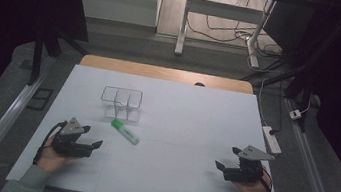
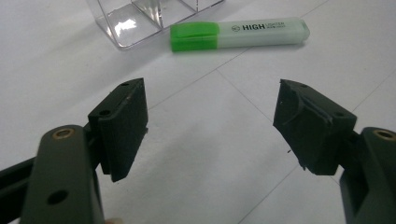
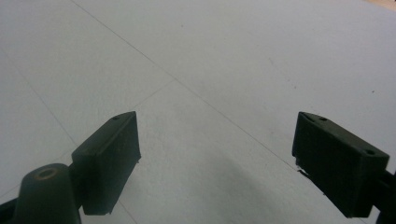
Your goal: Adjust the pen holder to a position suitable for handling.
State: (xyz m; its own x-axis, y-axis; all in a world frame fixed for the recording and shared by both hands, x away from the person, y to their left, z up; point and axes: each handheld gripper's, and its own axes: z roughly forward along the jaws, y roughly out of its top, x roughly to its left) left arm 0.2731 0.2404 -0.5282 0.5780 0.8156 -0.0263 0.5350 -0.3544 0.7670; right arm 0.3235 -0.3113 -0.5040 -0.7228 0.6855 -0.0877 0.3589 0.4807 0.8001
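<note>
Both hands resting low on the counter [image 1: 172,177], nothing held. My left gripper [image 2: 212,109] has its jaws spread wide, empty; right gripper [image 3: 217,154] same, wide and empty, w/ bare white sheet in front of it.

Target looks like the green highlighter [image 2: 238,35]: lying flat just ahead of the left gripper, long axis running across my jaw line, green cap toward the left jaw's side, pale barrel toward the right. Clear organizer [image 2: 140,18] sits just beyond the cap end, near it but apart afaict; the edge is cropped in the left gripper view, so can't rule out contact. In the high view the highlighter [image 1: 125,131] is ahead and to the right of the left gripper [image 1: 94,138], and well apart from the right gripper [image 1: 223,166].

How I'd do the pick:
- left hand takes it, it's the close one
- roll wrist so the jaws straddle the barrel across its short axis, not end to end
- come in at mid-barrel, away from the cap, so the organizer wall doesn't get bumped
- pads down near the sheet before closing; round body will likely roll if nudged by one pad first
- right gripper idle, keep it out
</note>
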